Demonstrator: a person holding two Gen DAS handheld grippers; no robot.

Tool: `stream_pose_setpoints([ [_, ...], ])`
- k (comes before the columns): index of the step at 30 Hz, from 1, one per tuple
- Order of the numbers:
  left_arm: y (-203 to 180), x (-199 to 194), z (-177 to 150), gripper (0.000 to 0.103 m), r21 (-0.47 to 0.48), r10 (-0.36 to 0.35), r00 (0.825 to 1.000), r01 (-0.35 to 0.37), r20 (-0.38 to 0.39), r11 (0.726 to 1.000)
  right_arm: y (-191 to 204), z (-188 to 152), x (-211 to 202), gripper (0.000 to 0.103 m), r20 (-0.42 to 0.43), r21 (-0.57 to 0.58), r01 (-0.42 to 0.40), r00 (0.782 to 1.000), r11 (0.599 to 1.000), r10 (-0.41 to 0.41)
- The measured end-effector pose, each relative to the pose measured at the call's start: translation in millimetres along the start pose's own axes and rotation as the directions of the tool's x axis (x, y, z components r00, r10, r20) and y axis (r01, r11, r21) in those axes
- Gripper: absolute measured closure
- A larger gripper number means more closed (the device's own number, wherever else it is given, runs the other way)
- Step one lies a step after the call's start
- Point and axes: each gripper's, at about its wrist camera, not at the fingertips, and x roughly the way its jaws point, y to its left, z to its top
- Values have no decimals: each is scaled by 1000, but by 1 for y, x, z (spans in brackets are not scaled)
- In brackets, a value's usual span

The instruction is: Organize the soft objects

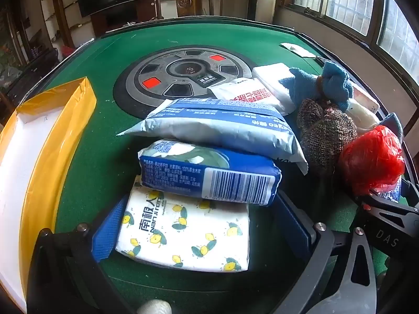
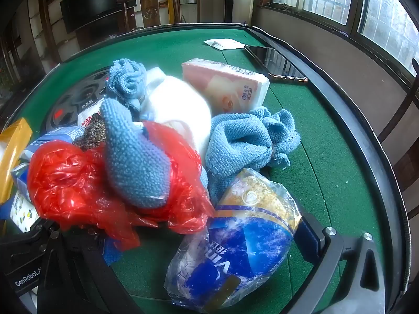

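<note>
Left tongs [image 1: 201, 233] spread wide, blue pads either side of the lemon-print tissue pack [image 1: 183, 233]; a gap shows at the right pad, left pad close against the pack, so not clamped. That pack lies flat on the green worktop [image 1: 86, 157]. A blue tissue pack [image 1: 209, 172] rests on its far edge, barcode facing the camera, and a grey-blue pouch [image 1: 217, 128] sits behind, leaning on the blue pack. Yellow-rimmed box [image 1: 52, 141] at left, white inside, well apart from the stack. To the right, a brown knitted bundle [image 1: 324, 133], a blue cloth [image 1: 322, 83] above it, and a red plastic bag [image 1: 371, 159] near the worktop's edge. Right tongs [image 2: 209, 246] also parted; the crinkled blue-and-gold plastic pack [image 2: 235, 240] lies between the fingers, right pad touching or just beside it, left finger hidden under the red bag, so grip cannot be confirmed. Beyond: a blue knit piece [image 2: 136, 162] atop the red bag, a loose blue towel [image 2: 248, 138], a pink tissue pack [image 2: 227, 86], a phone [image 2: 275, 61] by the rail.
</note>
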Motion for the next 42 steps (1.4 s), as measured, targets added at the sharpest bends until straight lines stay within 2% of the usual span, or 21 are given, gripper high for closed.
stream_pose_setpoints([
  [2, 0, -1, 0, 0, 10, 6, 1000, -7, 27, 1000, 0, 0, 0, 1, 1, 0, 1, 1000, 1000, -1],
  [13, 6, -6, -7, 0, 80, -44, 999, 45, -14, 996, 3, -4, -4, 1, -15, 40, 24, 1000, 999, -23],
  [17, 4, -5, -5, 0, 68, -35, 999, 36, -16, 997, 8, -18, -14, 1, -50, 35, 17, 999, 999, -15],
  [28, 5, -5, -5, 0, 70, -50, 998, 52, -25, 996, 6, -28, -32, 2, -84, -18, 10, 996, 1000, -11],
  [30, 5, -5, -5, 0, 74, -52, 998, 54, -27, 996, -2, -34, -53, 2, -22, -31, 41, 999, 999, -41],
  [33, 6, -5, -5, 0, 75, -50, 998, 52, -27, 996, -18, -39, -100, 2, 103, -13, 24, 994, 1000, -22],
  [34, 6, -4, -5, 0, 77, -49, 998, 51, -27, 996, -25, -37, -120, 2, 163, -2, 14, 986, 1000, -13],
  [35, 5, -4, -4, 0, 77, -47, 999, 49, -27, 996, -31, -35, -144, 2, 254, 6, 1, 967, 1000, -3],
  [36, 5, -4, -4, 0, 79, -46, 999, 48, -26, 996, -36, -34, -168, 1, 351, 12, -20, 936, 1000, 15],
  [37, 5, -4, -4, 0, 78, -43, 999, 45, -25, 996, -41, -35, -189, 1, 443, 8, -72, 894, 997, 61],
  [38, 4, -4, -4, 0, 77, -41, 999, 43, -24, 996, -48, -35, -204, 1, 513, -8, -172, 845, 985, 152],
  [39, 4, -4, -4, 0, 74, -40, 999, 42, -24, 996, -53, -33, -208, 1, 530, -20, -287, 809, 958, 254],
  [40, 4, -4, -4, 0, 74, -41, 999, 42, -24, 996, -55, -26, -201, 1, 467, -23, -367, 818, 930, 334],
  [41, 4, -4, -4, 3, 78, -43, 999, 45, -25, 996, -50, -16, -185, 1, 359, -20, -377, 862, 926, 358],
  [42, 4, -4, -3, 8, 81, -48, 999, 50, -26, 995, -45, -11, -172, 2, 307, -15, -324, 899, 946, 313],
])
